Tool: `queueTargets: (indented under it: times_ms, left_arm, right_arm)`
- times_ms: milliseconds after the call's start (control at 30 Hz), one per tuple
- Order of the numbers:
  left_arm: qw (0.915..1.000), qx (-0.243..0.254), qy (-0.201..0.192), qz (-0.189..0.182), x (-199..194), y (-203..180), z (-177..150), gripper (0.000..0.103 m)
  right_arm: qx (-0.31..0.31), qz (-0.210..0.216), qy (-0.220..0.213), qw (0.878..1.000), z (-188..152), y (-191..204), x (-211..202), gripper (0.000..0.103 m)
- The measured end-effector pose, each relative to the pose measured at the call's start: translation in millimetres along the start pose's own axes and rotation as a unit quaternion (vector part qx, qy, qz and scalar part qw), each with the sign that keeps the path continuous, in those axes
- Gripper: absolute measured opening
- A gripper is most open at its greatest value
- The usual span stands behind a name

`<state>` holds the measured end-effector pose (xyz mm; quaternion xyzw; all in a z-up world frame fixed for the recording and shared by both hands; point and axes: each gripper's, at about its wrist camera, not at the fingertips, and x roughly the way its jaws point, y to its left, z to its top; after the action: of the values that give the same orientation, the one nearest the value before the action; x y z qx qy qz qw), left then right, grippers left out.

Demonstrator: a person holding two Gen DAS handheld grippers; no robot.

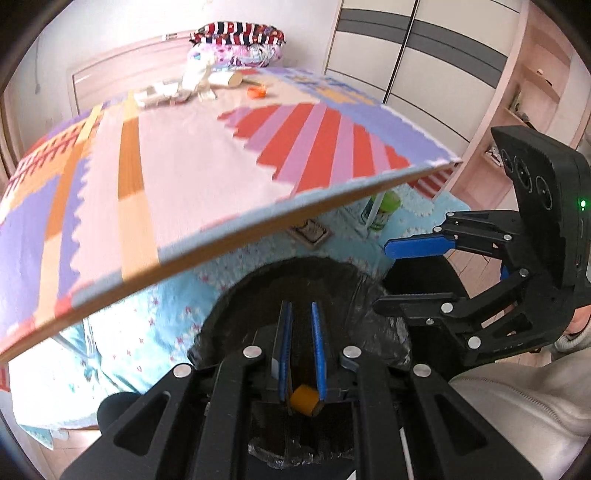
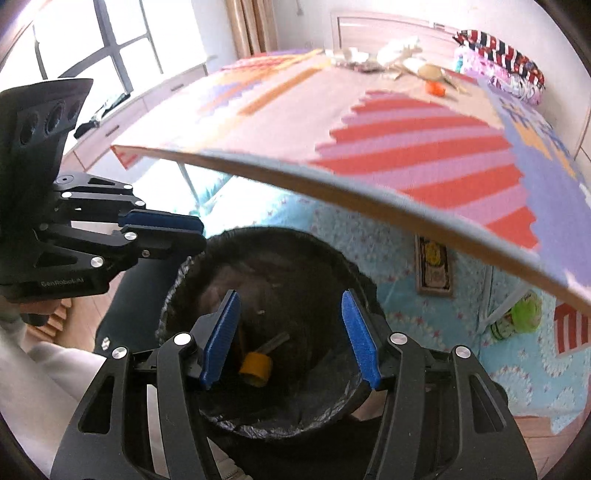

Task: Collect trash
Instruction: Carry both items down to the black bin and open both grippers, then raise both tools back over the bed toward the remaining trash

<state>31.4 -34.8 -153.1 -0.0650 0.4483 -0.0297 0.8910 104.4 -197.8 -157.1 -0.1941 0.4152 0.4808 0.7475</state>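
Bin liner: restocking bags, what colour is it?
Black; the bin liner shows best in the right wrist view.

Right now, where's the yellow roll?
The yellow roll lies at the bottom of the black-lined bin, in both wrist views, below the table edge.

Far trash pile (image 1: 195,86) blurred; bin (image 2: 207,410) floor partly hidden.

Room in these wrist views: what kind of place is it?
Most likely a bedroom at home. A headboard stands behind folded bedding, sliding wardrobe doors fill one wall, and a patterned table is set over a blue bedspread, with a lined trash bin beside it.
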Motion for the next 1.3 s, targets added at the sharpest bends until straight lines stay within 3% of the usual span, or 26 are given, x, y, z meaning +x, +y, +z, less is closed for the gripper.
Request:
queueTargets:
  times_ms: [400, 467, 533, 567, 867, 933, 1300]
  left_arm:
    - [0.9993, 0.009, -0.035, 0.014, -15, 0, 37, 0.01]
    - [0.9989, 0.008, -0.044, 0.017, -19, 4, 44, 0.018]
    - [0.9983, 0.002, -0.055, 0.022, -23, 9, 51, 0.052]
    - [0.9978, 0.0, -0.061, 0.024, -25, 11, 54, 0.055]
    - [0.9958, -0.002, -0.082, 0.04, -32, 37, 87, 0.055]
    - [0.9953, -0.006, -0.086, 0.044, -32, 45, 94, 0.061]
    - [0.9925, -0.003, -0.107, 0.06, -27, 83, 139, 0.07]
  right_arm:
    - [-0.003, -0.013, -0.056, 0.998, 32, -8, -30, 0.06]
    - [-0.002, -0.015, -0.065, 0.998, 40, -12, -32, 0.06]
    - [-0.002, -0.017, -0.076, 0.997, 48, -17, -35, 0.06]
    - [-0.003, -0.019, -0.081, 0.997, 53, -19, -36, 0.06]
    - [-0.009, -0.036, -0.106, 0.994, 86, -39, -37, 0.06]
    - [-0.012, -0.041, -0.109, 0.993, 95, -45, -34, 0.06]
    - [-0.014, -0.052, -0.12, 0.991, 134, -66, -21, 0.061]
